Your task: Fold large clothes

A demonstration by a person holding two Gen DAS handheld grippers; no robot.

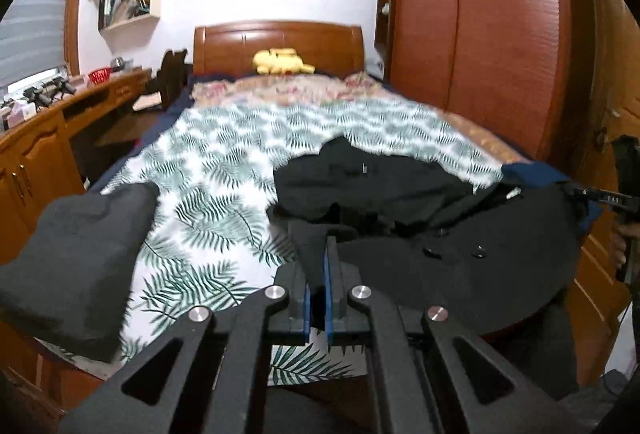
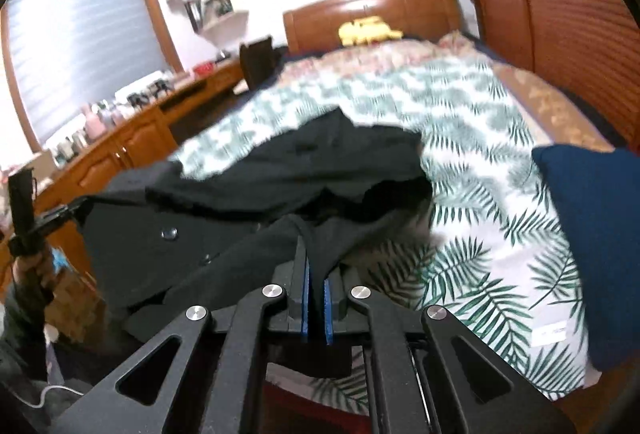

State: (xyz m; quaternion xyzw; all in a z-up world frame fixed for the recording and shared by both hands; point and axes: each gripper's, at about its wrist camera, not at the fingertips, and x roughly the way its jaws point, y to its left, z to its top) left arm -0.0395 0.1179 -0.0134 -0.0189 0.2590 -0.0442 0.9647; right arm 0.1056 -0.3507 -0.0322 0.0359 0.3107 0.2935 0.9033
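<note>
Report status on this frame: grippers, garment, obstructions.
Left gripper and right gripper both shut on black buttoned coat. Coat half-lifted over leaf-print bedsheet. Dark grey folded garment lies left, apart.

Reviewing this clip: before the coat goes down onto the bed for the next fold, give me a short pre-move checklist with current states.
1. Left gripper shut on the black buttoned coat: ok.
2. Right gripper shut on the coat: ok.
3. Coat hanging flat between the grips: not ok, its far part is bunched.
4. Leaf-print bedsheet free as landing area: ok.
5. Navy cushion clear of the coat: ok.
6. Coat's lower hem off the floor: cannot tell.
</note>
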